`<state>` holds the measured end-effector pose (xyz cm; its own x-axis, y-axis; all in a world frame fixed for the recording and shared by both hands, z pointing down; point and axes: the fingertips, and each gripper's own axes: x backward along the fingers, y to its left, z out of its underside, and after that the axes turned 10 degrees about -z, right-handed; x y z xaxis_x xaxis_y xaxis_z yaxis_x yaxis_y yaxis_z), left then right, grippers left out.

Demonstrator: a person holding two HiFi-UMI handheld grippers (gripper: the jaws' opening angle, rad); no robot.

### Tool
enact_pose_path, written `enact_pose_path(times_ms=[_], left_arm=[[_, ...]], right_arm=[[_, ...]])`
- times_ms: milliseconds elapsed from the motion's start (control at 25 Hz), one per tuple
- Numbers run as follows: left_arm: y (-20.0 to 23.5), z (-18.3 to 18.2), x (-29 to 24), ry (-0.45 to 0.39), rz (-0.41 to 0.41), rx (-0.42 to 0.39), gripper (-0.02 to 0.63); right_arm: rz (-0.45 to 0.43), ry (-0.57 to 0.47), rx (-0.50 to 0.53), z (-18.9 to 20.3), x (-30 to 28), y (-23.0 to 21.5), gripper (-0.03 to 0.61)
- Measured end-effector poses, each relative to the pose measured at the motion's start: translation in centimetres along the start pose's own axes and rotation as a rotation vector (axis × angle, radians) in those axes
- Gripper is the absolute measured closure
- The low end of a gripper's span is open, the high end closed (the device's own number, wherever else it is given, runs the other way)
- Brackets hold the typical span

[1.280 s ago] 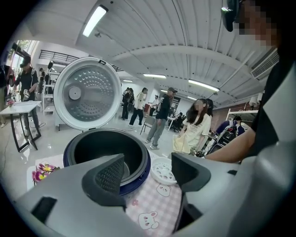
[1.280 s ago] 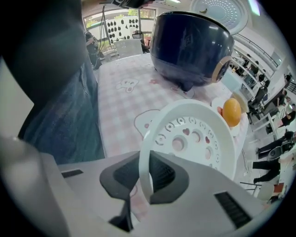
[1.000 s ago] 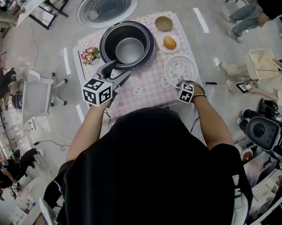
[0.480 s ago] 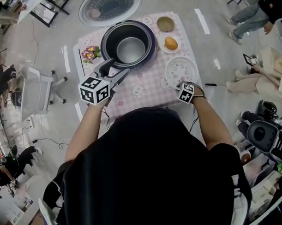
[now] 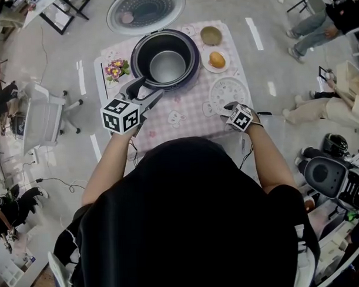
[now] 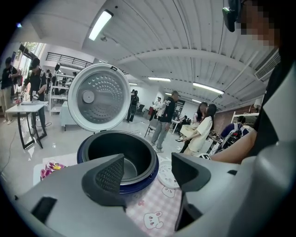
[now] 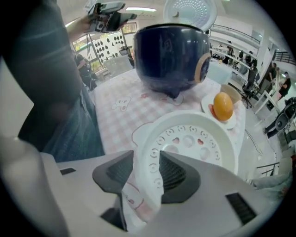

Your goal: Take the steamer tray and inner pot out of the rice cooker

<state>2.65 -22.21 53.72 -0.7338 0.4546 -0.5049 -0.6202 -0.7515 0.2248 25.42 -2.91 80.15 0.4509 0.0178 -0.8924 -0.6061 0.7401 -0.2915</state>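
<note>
**Black top, grey tool**

The person (image 5: 188, 228) is wearing a loose black top with short sleeves (image 5: 281, 198). The left gripper (image 5: 152, 88) is showing a pale grey shell and dark ribbed pads (image 6: 111, 173). It is carrying a cube (image 5: 121, 115) of black-and-white square markers.

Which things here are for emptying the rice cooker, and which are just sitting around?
For the job: rice cooker, inner pot, steamer tray.
Just lying about: flowers, orange, small bowl.
</note>
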Motion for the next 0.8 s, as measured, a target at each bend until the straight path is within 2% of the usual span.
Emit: enact_pose_path(times_ms=[240,560,800], left_arm=[[0.8,-0.2,1.0,-0.023,-0.017,0.012,0.284],[2.1,-0.7,2.6,-0.053,-0.058,0.028,0.284],[3.2,-1.2,4.8,-0.099,-0.108,0.051,0.284]], right_arm=[[0.086,-0.235,-0.018,-6.4,5.8,-2.6,0.391],[0.132,-0.664,-0.063,-17.2,16.4,-3.7,0.385],[0.137,-0.851,-0.045,-21.3,21.3,-2.3,0.383]])
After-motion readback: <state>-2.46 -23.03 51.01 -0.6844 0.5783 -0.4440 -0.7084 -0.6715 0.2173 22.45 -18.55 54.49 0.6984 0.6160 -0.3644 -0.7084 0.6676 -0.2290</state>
